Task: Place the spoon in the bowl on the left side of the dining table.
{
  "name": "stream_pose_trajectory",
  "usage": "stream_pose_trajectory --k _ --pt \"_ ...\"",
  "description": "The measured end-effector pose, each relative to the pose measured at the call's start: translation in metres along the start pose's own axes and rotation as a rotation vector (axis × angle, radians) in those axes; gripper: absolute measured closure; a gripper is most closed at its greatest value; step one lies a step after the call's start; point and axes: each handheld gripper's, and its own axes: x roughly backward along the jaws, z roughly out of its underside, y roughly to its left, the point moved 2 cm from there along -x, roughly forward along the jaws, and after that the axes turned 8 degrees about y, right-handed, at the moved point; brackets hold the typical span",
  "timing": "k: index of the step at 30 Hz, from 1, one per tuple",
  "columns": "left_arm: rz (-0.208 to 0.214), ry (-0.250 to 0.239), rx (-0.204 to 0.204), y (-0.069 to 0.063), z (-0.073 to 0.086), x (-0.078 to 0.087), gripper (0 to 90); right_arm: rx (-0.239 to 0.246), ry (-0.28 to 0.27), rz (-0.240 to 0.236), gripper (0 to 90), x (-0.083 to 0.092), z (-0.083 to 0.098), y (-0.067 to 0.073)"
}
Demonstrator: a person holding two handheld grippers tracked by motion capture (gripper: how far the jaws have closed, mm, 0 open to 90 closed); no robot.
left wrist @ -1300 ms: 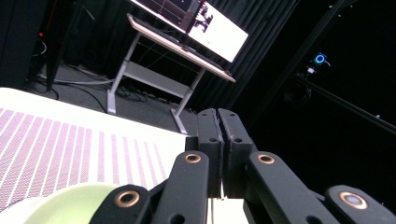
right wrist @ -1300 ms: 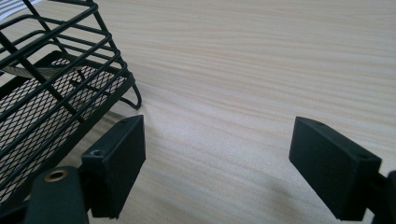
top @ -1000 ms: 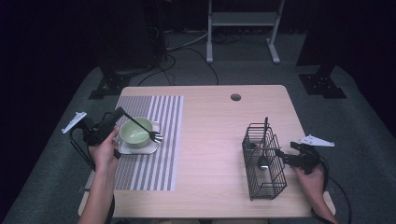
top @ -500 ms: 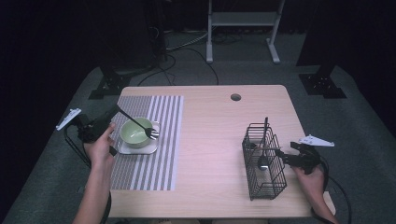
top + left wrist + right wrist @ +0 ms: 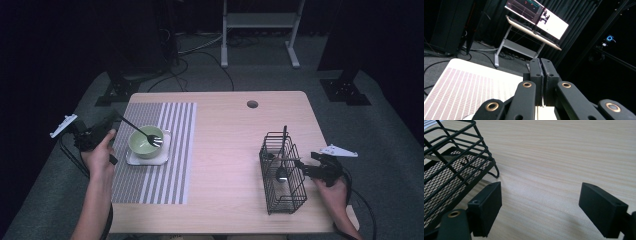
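Left gripper (image 5: pixel 116 120) clenched on black fork (image 5: pixel 142 132) handle, held at left table edge; tines over green bowl (image 5: pixel 145 141) on white plate (image 5: pixel 148 159), striped placemat (image 5: pixel 165 150) beneath. Right gripper (image 5: pixel 299 163) released, jaws wide apart, just beside black wire basket (image 5: pixel 282 172) holding utensils, above wooden table (image 5: pixel 230 145).

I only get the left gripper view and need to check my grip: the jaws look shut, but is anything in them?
Observer: Yes. In the high view the left gripper is shut on a black fork.
Operator: Where are its tines?
Observer: Over or in the green bowl, I cannot tell which. The bowl sits on a white plate.
Operator: And the other hand?
Observer: The right gripper stands open beside the wire basket.
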Motion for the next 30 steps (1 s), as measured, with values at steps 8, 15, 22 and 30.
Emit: stream_pose_trajectory --k 8,15,22,30 --pt "-0.019 -0.01 0.009 0.008 -0.005 0.004 88.9 0.002 0.001 0.001 17.5 0.0 0.0 0.0" --pt "-0.039 -0.015 0.016 0.014 -0.007 0.007 88.9 0.002 0.001 0.002 17.5 0.0 0.0 0.0" --pt "-0.06 -0.023 0.029 0.021 -0.008 0.009 88.9 0.003 0.003 0.002 17.5 0.0 0.0 0.0" --pt "-0.086 -0.021 0.041 0.032 -0.005 0.01 88.9 0.003 0.004 0.003 17.5 -0.001 0.0 0.0"
